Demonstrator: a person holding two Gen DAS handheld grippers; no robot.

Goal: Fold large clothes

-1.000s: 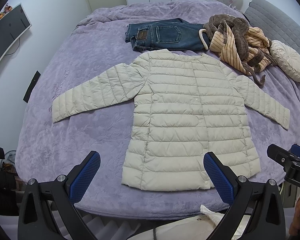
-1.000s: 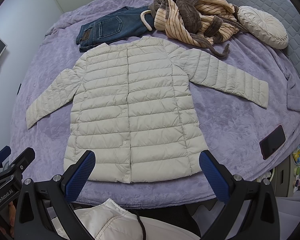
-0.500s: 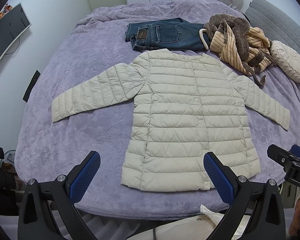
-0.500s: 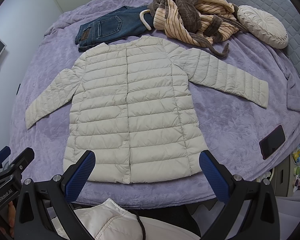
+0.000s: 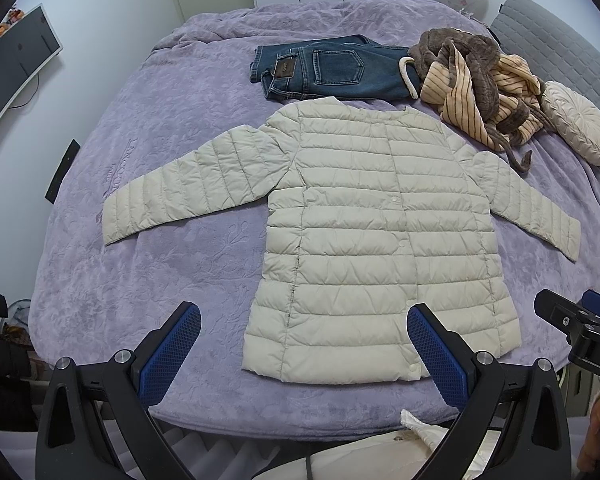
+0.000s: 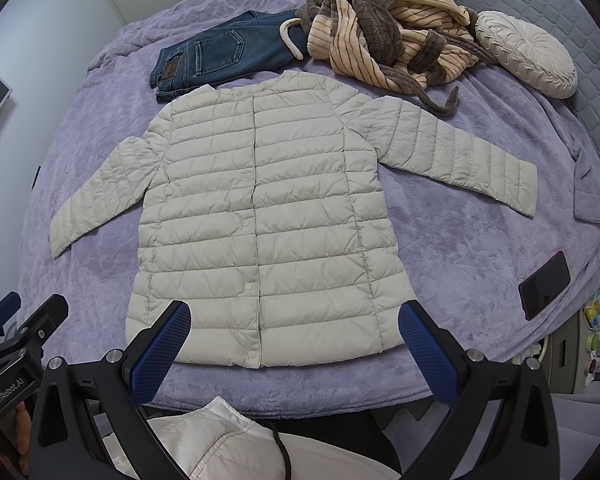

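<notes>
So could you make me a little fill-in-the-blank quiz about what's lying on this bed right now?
1. The puffer jacket lies spread flat with both sleeves stretched ____.
2. Beyond its collar lies a folded pair of blue ____.
3. The round cushion sits beside the striped ____.
4. The left hand-held gripper and the right hand-held gripper both stand ____, holding nothing.

Missing words: out; jeans; robe; open
</notes>
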